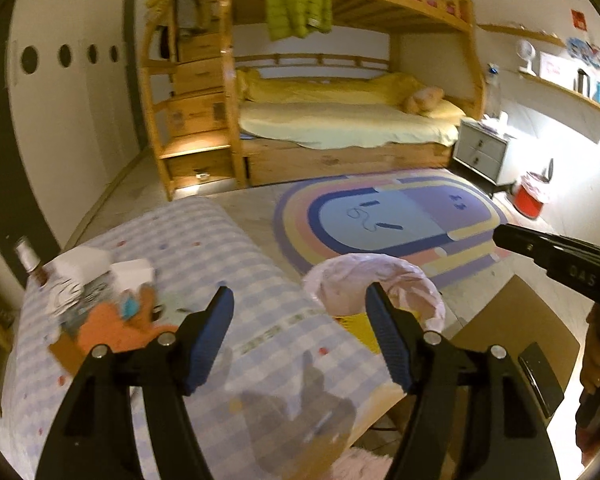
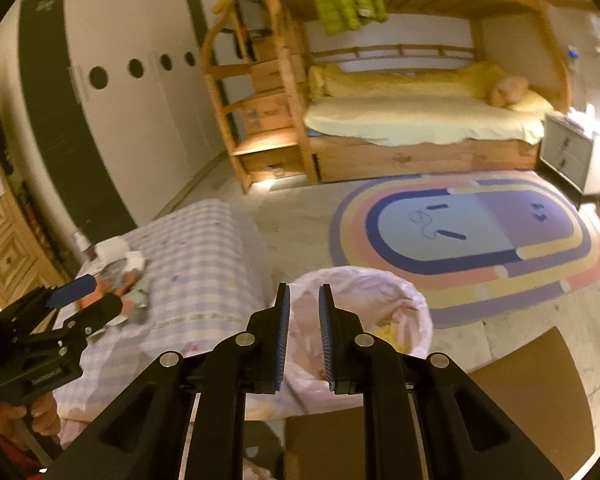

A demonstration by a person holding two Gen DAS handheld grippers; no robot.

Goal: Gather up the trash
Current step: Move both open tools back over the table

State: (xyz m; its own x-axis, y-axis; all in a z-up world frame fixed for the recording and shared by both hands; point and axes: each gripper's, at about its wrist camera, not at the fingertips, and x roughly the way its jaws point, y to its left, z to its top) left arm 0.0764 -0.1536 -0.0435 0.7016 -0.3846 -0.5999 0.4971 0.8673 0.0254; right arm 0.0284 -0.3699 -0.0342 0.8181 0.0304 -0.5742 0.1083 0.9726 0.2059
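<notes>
A pile of trash (image 1: 108, 304) lies at the far left of the checked-cloth table (image 1: 236, 248): white boxes, an orange scrap, paper bits and a bottle (image 1: 30, 258). My left gripper (image 1: 300, 290) hovers open over the table edge with nothing between its fingers, the pile to its left. The bin (image 1: 374, 280), lined with a pink bag, stands on the floor just beyond the table's corner. My right gripper (image 2: 304, 290) hangs over the bin (image 2: 380, 292), its jaws a narrow gap apart and empty. Something yellow (image 2: 388, 336) lies inside the bin. In the right wrist view the left gripper (image 2: 96, 294) is by the pile (image 2: 128, 280).
A cardboard box (image 2: 520, 380) sits on the floor right of the bin, with a dark phone-like slab (image 1: 540, 376) on it. Beyond are a striped oval rug (image 1: 388, 216), a wooden bunk bed (image 1: 340, 120), a grey nightstand (image 1: 480, 152) and a red bucket (image 1: 532, 196).
</notes>
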